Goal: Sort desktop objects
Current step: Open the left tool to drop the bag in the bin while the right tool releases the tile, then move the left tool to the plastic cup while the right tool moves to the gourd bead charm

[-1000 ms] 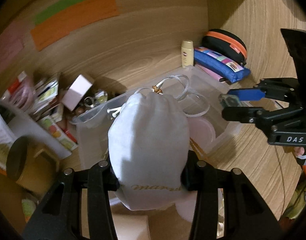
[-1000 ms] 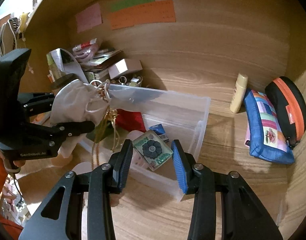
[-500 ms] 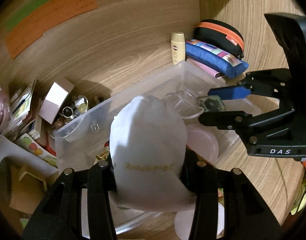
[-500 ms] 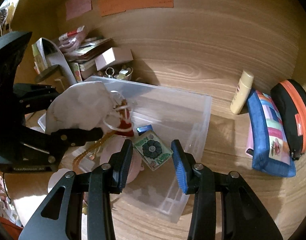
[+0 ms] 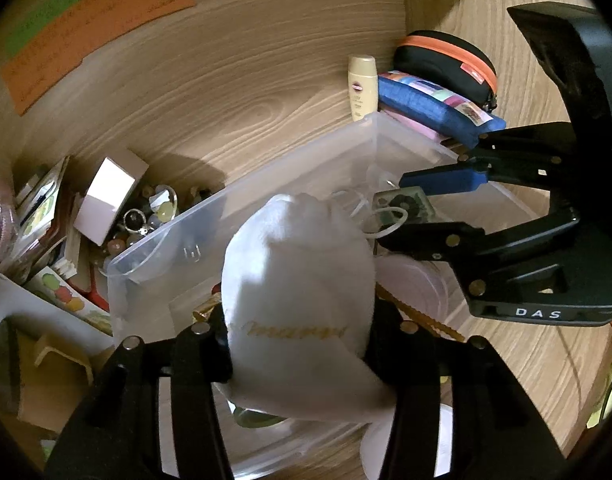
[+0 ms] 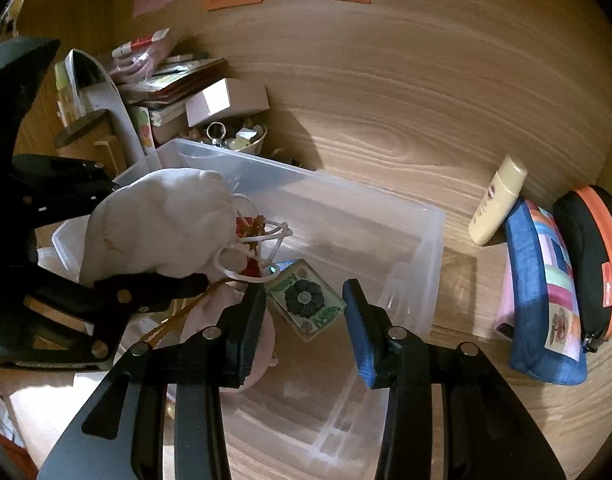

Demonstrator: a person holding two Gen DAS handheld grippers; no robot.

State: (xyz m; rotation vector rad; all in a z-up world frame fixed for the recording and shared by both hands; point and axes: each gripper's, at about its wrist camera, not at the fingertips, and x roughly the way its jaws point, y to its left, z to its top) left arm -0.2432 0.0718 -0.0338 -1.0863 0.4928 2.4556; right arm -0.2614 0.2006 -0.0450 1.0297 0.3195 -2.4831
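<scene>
My left gripper (image 5: 298,340) is shut on a white drawstring pouch (image 5: 298,280) with gold lettering and holds it over the clear plastic bin (image 5: 290,168). The pouch also shows in the right wrist view (image 6: 158,224), with its cords hanging into the bin (image 6: 425,240). My right gripper (image 6: 304,304) is over the bin, its jaws apart, with a green flower-patterned tile (image 6: 304,300) between them; the tile touches the left finger only. The right gripper also shows in the left wrist view (image 5: 409,208), with the tile (image 5: 403,204).
A cream lotion bottle (image 6: 497,200), a blue patchwork pouch (image 6: 541,292) and a black case with an orange zip (image 6: 593,256) lie right of the bin. A pink box (image 6: 226,100), trinkets and stacked papers (image 6: 166,76) sit behind it. A pink round lid (image 5: 417,280) lies inside.
Both grippers have moved lower and closer together over the bin. The pouch's cords now hang by the tile. The right jaws have opened wider around the tile.
</scene>
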